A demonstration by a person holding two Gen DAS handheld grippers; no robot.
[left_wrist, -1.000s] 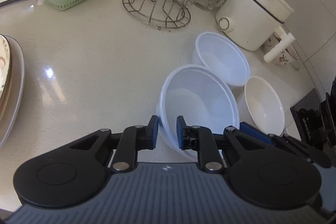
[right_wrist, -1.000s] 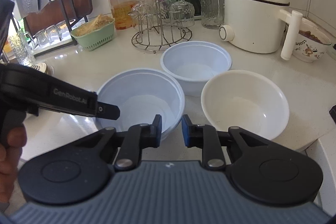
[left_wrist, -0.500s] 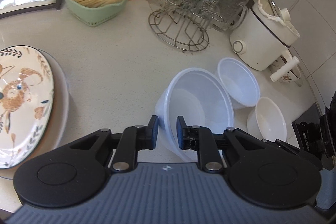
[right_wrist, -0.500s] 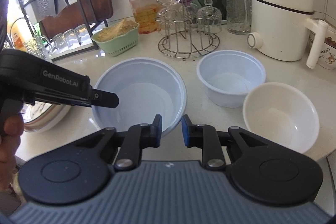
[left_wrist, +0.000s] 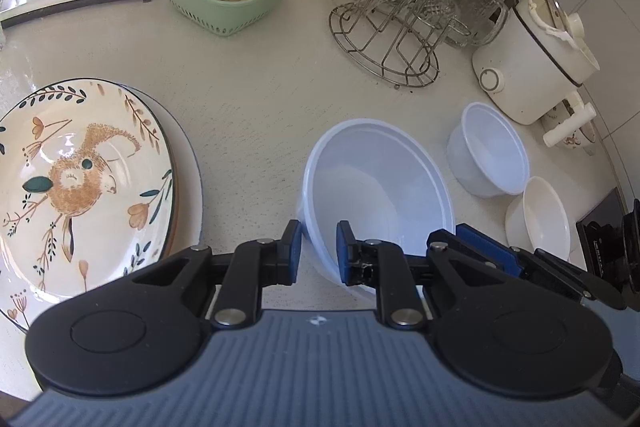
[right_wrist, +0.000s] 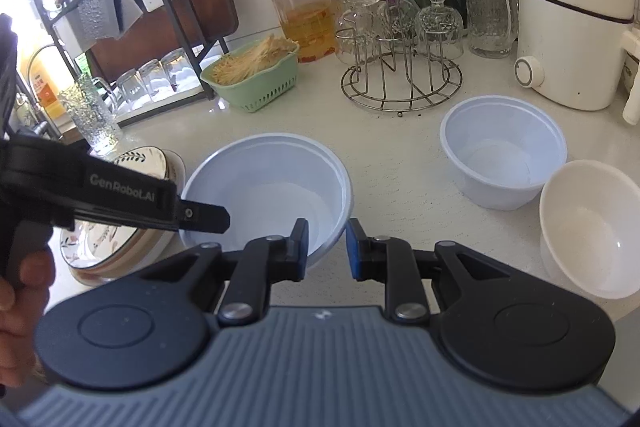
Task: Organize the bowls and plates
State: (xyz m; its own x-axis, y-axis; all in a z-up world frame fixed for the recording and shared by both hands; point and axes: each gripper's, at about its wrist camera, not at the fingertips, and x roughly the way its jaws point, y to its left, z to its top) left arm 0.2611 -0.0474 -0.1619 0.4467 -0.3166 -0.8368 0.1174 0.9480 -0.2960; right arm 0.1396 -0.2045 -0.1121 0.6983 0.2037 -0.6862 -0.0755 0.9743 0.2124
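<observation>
Both the left gripper (left_wrist: 318, 251) and right gripper (right_wrist: 327, 249) clamp the large pale-blue plastic bowl (left_wrist: 376, 195) by its rim; 2 smaller white bowls (right_wrist: 502, 151) sit unstacked at 2 o'clock, painted plates (left_wrist: 76, 183) at 9.

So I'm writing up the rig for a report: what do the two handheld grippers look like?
Both match: the left gripper and right gripper have black linkage fingers with silver pivot pins, blue pads, two round black discs and a ribbed grey-blue body bearing a small white mark. From the right wrist view, the left one's black side reads "GenRobot.AI" in grey lettering. No cables or sleeves show.
</observation>
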